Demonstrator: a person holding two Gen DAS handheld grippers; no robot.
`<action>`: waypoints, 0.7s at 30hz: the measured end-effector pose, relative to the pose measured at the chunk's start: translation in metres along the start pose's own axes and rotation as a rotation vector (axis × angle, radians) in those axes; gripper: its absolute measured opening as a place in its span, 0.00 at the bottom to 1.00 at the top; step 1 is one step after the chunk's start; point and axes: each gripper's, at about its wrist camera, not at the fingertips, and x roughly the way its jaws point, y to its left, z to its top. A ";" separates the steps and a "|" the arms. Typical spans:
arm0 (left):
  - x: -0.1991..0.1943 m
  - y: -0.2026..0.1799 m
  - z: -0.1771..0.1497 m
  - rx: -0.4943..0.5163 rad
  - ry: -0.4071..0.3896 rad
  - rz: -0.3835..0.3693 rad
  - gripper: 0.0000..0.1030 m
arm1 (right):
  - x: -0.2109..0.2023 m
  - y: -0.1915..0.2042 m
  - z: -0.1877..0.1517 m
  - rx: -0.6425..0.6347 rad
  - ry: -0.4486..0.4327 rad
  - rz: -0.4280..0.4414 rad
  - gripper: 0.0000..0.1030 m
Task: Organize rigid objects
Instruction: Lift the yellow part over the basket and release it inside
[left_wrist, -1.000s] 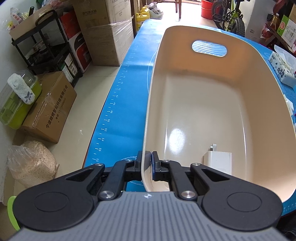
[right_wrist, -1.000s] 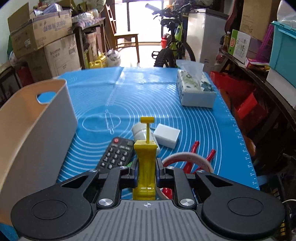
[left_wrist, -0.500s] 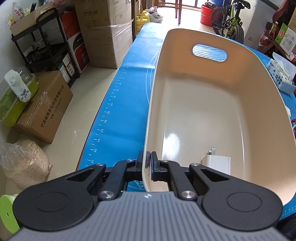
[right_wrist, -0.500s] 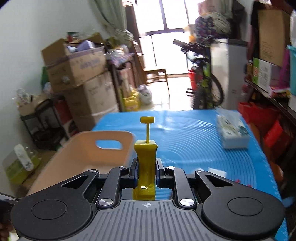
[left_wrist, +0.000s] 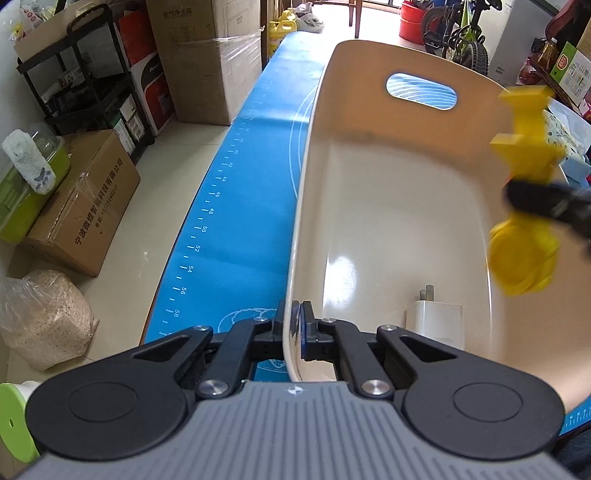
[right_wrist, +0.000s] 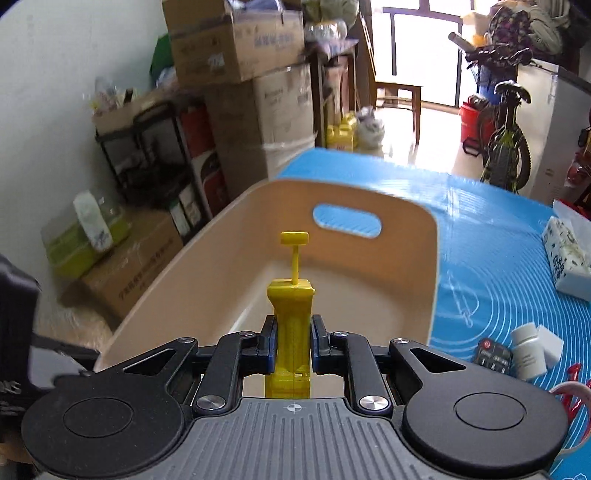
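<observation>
we log: left gripper (left_wrist: 293, 330) pinched on bin (left_wrist: 399, 221) rim; right gripper (right_wrist: 293, 341) clamping yellow toy (right_wrist: 291, 317) over bin.

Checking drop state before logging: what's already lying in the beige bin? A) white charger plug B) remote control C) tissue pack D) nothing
A: a white charger plug lies on the floor of the beige bin at its near end; the yellow tool is held in the right gripper above it.
</observation>
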 end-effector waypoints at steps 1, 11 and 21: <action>0.000 0.000 0.000 -0.001 0.000 0.000 0.06 | 0.005 0.003 -0.002 -0.010 0.020 -0.008 0.26; -0.002 0.001 0.001 -0.016 -0.003 -0.009 0.06 | 0.029 0.014 -0.017 -0.093 0.127 -0.073 0.26; -0.003 0.000 0.000 -0.012 -0.015 0.001 0.07 | -0.006 -0.001 -0.015 -0.036 0.014 -0.071 0.57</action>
